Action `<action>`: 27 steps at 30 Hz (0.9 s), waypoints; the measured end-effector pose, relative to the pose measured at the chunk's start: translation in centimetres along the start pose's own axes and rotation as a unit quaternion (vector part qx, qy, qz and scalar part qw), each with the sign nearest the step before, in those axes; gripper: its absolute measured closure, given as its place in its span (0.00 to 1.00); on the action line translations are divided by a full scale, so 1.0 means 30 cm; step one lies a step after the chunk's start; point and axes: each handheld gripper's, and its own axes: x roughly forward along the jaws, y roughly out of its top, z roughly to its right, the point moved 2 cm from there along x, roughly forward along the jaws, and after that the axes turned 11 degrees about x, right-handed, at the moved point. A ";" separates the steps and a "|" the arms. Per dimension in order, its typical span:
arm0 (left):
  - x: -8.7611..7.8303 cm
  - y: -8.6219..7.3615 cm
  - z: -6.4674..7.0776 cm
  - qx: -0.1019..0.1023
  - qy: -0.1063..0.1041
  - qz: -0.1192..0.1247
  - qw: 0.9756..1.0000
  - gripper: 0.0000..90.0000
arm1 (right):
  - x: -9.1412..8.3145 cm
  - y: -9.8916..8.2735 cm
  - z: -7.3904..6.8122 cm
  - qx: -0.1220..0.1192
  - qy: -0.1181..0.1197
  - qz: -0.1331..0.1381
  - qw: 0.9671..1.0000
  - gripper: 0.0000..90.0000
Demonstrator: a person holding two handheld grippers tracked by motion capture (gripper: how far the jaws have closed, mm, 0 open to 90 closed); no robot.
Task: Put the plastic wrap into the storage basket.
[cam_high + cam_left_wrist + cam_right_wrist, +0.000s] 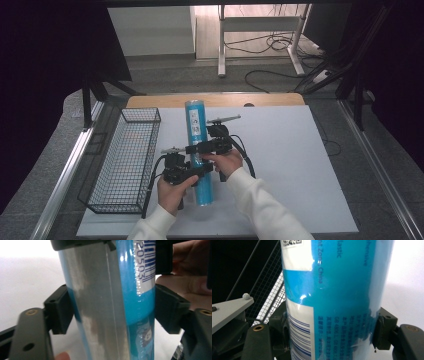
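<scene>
Item: blue tube (199, 150), a tall cylinder in clear wrap with a white barcode label. It stands upright on the white board (300, 170), just beside the wire basket (125, 160), on that basket's right as the high view shows it.

Left gripper (192, 172): clamped on the tube low down, on the side nearest the person; both black pads (58, 312) press its sides.

Right gripper (197, 148): clamped on the same tube, above the left gripper, its pads (384, 327) tight against the wrap.

Wire basket: black mesh, oblong, at the board's left edge, lengthwise along it.

White board: flat sheet over a wooden table (165, 100).
</scene>
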 end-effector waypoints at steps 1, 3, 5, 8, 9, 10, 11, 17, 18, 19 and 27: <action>0.001 0.000 -0.008 -0.008 -0.006 -0.005 1.000 0.33 | 0.005 -0.001 -0.002 -0.006 -0.003 0.001 1.000 0.35; 0.000 0.000 -0.015 -0.010 -0.009 -0.009 1.000 0.33 | 0.010 -0.002 -0.002 -0.005 -0.006 0.000 1.000 0.35; 0.000 0.000 -0.020 -0.012 -0.013 -0.011 1.000 0.34 | 0.014 -0.002 0.000 -0.003 -0.006 -0.001 1.000 0.35; -0.002 0.000 -0.033 -0.012 -0.022 -0.019 1.000 0.34 | 0.017 0.000 0.000 0.000 -0.006 -0.007 1.000 0.35; -0.003 0.000 -0.037 -0.013 -0.026 -0.021 0.999 0.34 | 0.018 0.001 0.001 0.001 -0.006 -0.010 1.000 0.34; -0.005 -0.001 -0.042 -0.014 -0.032 -0.025 0.999 0.34 | 0.019 0.002 0.002 0.001 -0.004 -0.014 1.000 0.34; -0.005 -0.001 -0.042 -0.014 -0.032 -0.025 0.999 0.34 | 0.019 0.005 0.004 0.004 -0.001 -0.018 1.000 0.34; -0.034 0.002 -0.070 -0.021 -0.070 -0.011 0.997 0.35 | 0.006 0.013 0.013 0.000 0.009 -0.012 1.000 0.28; -0.039 0.002 -0.075 -0.029 -0.079 -0.009 0.996 0.35 | 0.004 0.015 0.015 -0.001 0.006 -0.013 1.000 0.25; -0.043 0.004 -0.081 -0.030 -0.084 -0.006 0.996 0.35 | 0.003 0.016 0.018 0.001 0.003 -0.020 1.000 0.23; -0.046 0.000 -0.095 -0.040 -0.100 -0.011 0.994 0.35 | -0.013 0.021 0.059 0.027 0.029 -0.037 0.999 0.19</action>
